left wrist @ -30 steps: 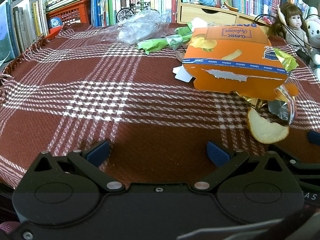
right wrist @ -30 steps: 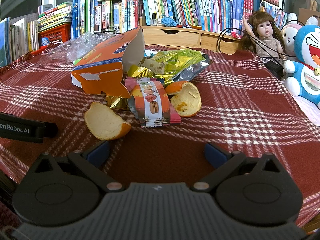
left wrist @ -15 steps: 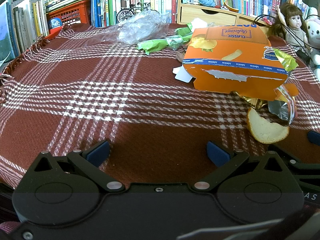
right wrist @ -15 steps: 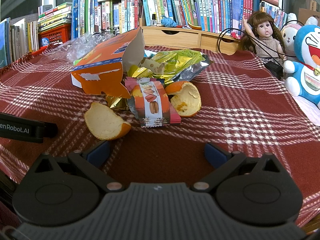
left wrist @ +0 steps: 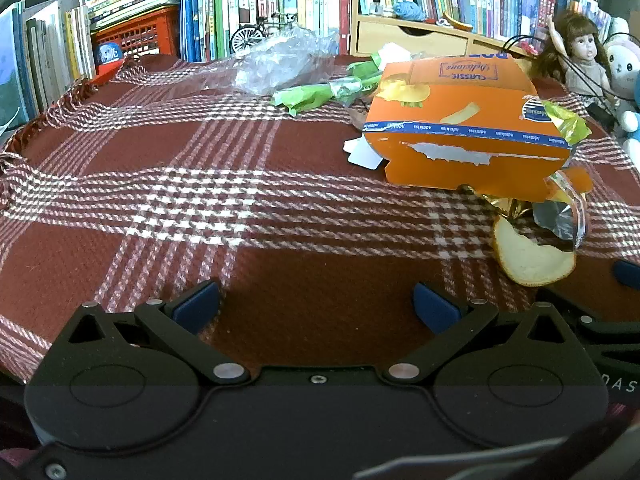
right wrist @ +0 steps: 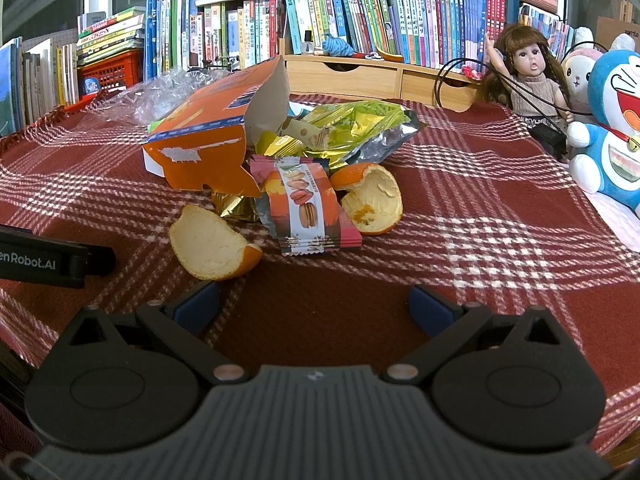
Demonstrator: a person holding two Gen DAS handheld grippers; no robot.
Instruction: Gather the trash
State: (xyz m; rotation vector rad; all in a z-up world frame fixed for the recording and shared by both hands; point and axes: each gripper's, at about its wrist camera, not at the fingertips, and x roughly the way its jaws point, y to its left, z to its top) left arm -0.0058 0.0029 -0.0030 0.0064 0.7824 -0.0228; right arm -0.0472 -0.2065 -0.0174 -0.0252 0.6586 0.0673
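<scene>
At the bottom of each wrist view a claw hangs low over the plaid-covered bench (left wrist: pixel 200 208), both with jaws spread wide and holding nothing: the left claw (left wrist: pixel 316 306) faces bare cloth, the right claw (right wrist: pixel 314 304) faces the trash. Just beyond the right claw lies an orange peel (right wrist: pixel 212 246), seen at lower right in the left view. Only the right view shows the macaron wrapper (right wrist: pixel 306 210), a second peel (right wrist: pixel 374 198) touching it, and the green-gold foil bag (right wrist: pixel 352 128). The torn orange carton (left wrist: pixel 460 120) sits mid-frame. Only the left view clearly shows the green wrapper (left wrist: pixel 312 94) beside the clear plastic bag (left wrist: pixel 280 64). Books (right wrist: pixel 360 12) line the back.
</scene>
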